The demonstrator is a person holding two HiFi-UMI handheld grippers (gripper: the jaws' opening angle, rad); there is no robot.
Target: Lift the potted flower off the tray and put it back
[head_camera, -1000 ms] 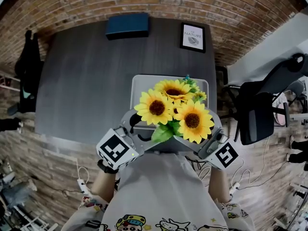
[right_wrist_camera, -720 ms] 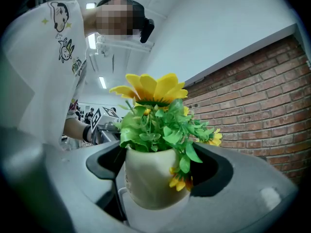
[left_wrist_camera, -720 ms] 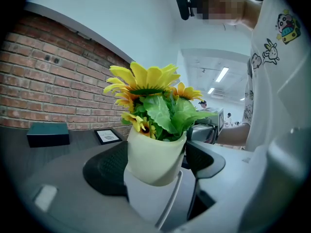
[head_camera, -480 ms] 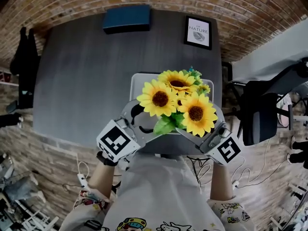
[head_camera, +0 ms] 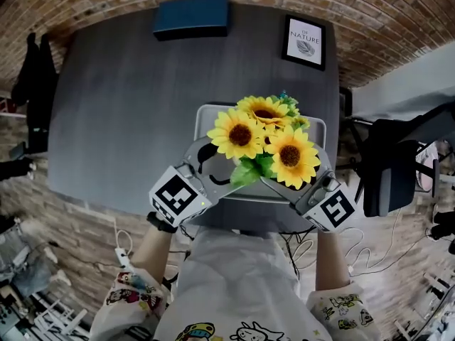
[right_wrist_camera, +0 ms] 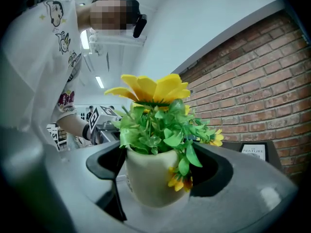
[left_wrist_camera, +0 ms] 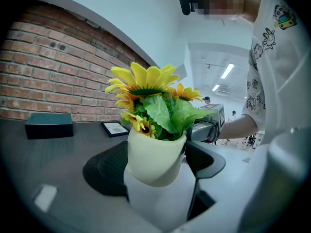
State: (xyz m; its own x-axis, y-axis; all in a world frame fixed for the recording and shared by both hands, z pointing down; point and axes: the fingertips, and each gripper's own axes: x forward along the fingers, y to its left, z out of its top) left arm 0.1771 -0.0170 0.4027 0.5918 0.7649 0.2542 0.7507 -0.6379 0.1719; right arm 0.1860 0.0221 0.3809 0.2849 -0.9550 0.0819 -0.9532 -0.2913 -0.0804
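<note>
Head view shows your left gripper [head_camera: 212, 168] and right gripper [head_camera: 302, 187] at the near edge of the counter [head_camera: 128, 98], one on each side of the potted flower [head_camera: 264, 137]. Your left fingers [left_wrist_camera: 104, 171] and right fingers [right_wrist_camera: 104, 164] each squeeze its cream pot. The flower is over the near part of the tray [head_camera: 204, 116].

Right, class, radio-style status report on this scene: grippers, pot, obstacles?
Left gripper and right gripper both clamped on potted flower, one each side. It's over the tray; blooms hide any contact. Nothing seen in the way.
</note>
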